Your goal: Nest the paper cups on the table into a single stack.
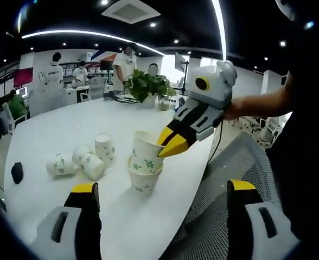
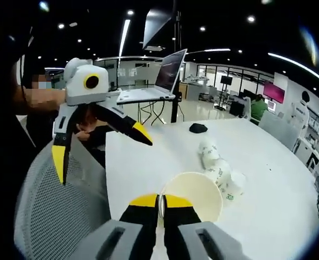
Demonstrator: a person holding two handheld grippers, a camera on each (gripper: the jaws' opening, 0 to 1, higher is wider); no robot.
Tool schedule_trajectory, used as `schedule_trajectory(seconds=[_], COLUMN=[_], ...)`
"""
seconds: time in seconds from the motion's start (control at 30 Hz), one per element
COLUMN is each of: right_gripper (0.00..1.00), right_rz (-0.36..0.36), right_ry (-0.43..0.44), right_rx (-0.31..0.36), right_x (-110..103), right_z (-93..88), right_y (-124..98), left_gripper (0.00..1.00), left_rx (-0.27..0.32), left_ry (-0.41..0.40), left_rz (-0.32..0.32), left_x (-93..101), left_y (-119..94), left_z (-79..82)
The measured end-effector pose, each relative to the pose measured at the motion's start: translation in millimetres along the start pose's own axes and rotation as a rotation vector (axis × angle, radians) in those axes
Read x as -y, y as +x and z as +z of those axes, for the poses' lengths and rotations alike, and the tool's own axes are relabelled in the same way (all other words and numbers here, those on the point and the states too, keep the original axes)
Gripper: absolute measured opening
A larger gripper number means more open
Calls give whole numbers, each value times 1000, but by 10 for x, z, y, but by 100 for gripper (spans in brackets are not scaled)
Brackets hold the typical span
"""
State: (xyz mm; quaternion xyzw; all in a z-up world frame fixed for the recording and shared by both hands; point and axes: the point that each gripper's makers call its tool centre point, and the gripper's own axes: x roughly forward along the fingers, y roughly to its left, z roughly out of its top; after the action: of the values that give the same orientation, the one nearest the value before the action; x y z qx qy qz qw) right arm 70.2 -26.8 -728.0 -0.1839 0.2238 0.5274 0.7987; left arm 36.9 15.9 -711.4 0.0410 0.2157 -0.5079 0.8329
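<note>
In the left gripper view my right gripper (image 1: 167,143) comes in from the right, shut on the rim of a white paper cup (image 1: 144,156). That cup tilts with its base in the mouth of an upright cup (image 1: 142,181) on the white table (image 1: 67,124). Left of them two cups (image 1: 59,164) (image 1: 90,163) lie on their sides and one (image 1: 104,147) stands. My left gripper (image 1: 162,189) is open and holds nothing. In the right gripper view my right gripper (image 2: 160,201) pinches the held cup (image 2: 197,197), and the left gripper (image 2: 100,145) hangs open at the upper left.
A grey mesh chair (image 1: 219,216) stands against the table's near edge. On the table are a black mouse (image 2: 198,128), a potted plant (image 1: 146,84) and, on a stand by the edge, a laptop (image 2: 159,81). Several people stand beyond the table.
</note>
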Motion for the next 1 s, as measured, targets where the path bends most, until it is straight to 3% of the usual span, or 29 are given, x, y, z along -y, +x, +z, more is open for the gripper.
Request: schedule_trajectory(seconds=[0.47, 1.0], right_gripper=[0, 1], right_rz=[33, 46], right_ry=[-27, 9], right_rx=[-79, -88], right_x=[-55, -101], right_z=[-167, -294], right_y=[229, 367], left_gripper=[96, 95], left_rx=[9, 12], left_ry=[1, -11], left_rz=[1, 20], left_x=[23, -2], left_y=[-7, -45], left_z=[11, -18])
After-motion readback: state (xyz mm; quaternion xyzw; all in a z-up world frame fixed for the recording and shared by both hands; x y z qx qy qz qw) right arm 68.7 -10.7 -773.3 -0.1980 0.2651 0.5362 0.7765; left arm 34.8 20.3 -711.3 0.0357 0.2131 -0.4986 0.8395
